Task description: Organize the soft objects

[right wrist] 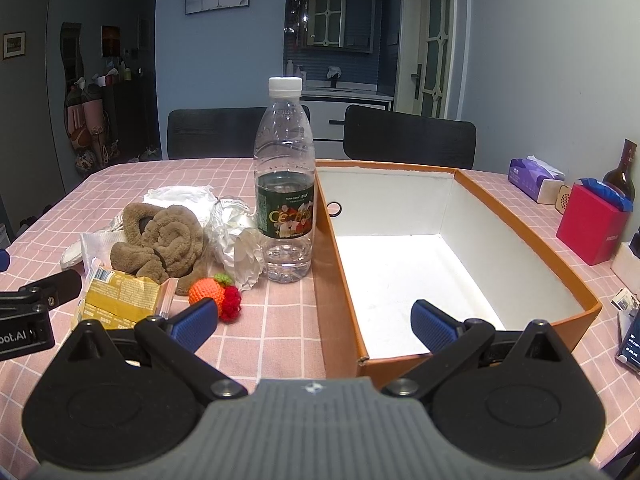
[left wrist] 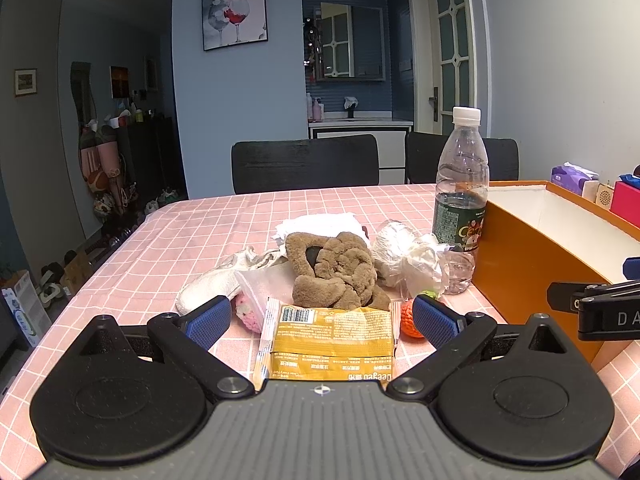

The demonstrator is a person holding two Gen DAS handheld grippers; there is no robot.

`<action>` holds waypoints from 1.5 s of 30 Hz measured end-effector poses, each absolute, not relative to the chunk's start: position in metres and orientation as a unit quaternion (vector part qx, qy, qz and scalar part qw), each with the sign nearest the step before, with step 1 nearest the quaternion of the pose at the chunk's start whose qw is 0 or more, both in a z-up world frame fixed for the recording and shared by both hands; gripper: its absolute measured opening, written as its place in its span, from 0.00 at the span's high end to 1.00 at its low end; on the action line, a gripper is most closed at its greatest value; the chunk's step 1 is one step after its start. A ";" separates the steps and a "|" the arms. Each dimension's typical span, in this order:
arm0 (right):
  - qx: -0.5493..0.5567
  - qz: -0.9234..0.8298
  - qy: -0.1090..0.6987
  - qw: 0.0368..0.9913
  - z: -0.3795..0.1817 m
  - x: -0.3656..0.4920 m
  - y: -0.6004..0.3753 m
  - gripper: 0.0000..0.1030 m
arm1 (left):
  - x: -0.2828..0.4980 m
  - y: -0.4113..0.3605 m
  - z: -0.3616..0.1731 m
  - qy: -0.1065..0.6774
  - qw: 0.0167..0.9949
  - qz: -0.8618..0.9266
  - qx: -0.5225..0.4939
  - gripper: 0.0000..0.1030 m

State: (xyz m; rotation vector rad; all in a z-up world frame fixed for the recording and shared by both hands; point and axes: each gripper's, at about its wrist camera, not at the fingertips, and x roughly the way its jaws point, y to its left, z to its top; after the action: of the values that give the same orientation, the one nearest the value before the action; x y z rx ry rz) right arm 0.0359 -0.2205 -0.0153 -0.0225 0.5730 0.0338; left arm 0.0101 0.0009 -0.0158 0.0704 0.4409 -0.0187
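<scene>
Soft objects lie heaped on the pink checked tablecloth point(left wrist: 160, 232), left of the orange box point(right wrist: 340, 280). From the left in the left wrist view: a white sock-like piece point(left wrist: 208, 284), long axis running from near left to far right; a pink crocheted item point(left wrist: 248, 314), mostly hidden behind the left finger pad; a yellow snack packet point(left wrist: 328, 340), lying flat with its long axis across the view and its printed text upside down to the camera; behind it a brown plush item point(left wrist: 336, 272), crumpled, with no clear direction; behind that a folded white cloth point(left wrist: 320, 224); then a crumpled clear plastic wrapper point(left wrist: 408, 256) and an orange crocheted fruit point(left wrist: 410, 320) with a red crocheted berry point(right wrist: 231, 304) touching it on its right. A clear water bottle point(right wrist: 285, 184) stands upright with its white cap on, just beside the box's left wall. The box, white inside, has its long axis running away from the camera; no object shows on its visible floor, and a black ring point(right wrist: 334, 209) sits at its left wall. Left gripper point(left wrist: 322, 320) hovers with jaws wide apart, straddling the snack packet and gripping nothing. Right gripper point(right wrist: 316, 322) is likewise spread wide and empty, above the box's near left corner. A purple tissue pack point(right wrist: 532, 178), a red box point(right wrist: 592, 224) and a dark bottle point(right wrist: 622, 172) stand at far right.
</scene>
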 end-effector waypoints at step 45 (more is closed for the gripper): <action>-0.063 0.151 0.283 0.945 -0.070 0.089 -0.135 0.52 | 0.049 0.056 -0.057 0.272 0.961 -0.054 -0.014 0.11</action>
State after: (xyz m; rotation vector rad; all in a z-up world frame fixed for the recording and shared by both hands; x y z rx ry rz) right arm 0.0894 -0.1355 -0.0696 -0.1285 0.5760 0.3075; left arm 0.0492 0.0564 -0.0571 -0.0279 0.5517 -0.1103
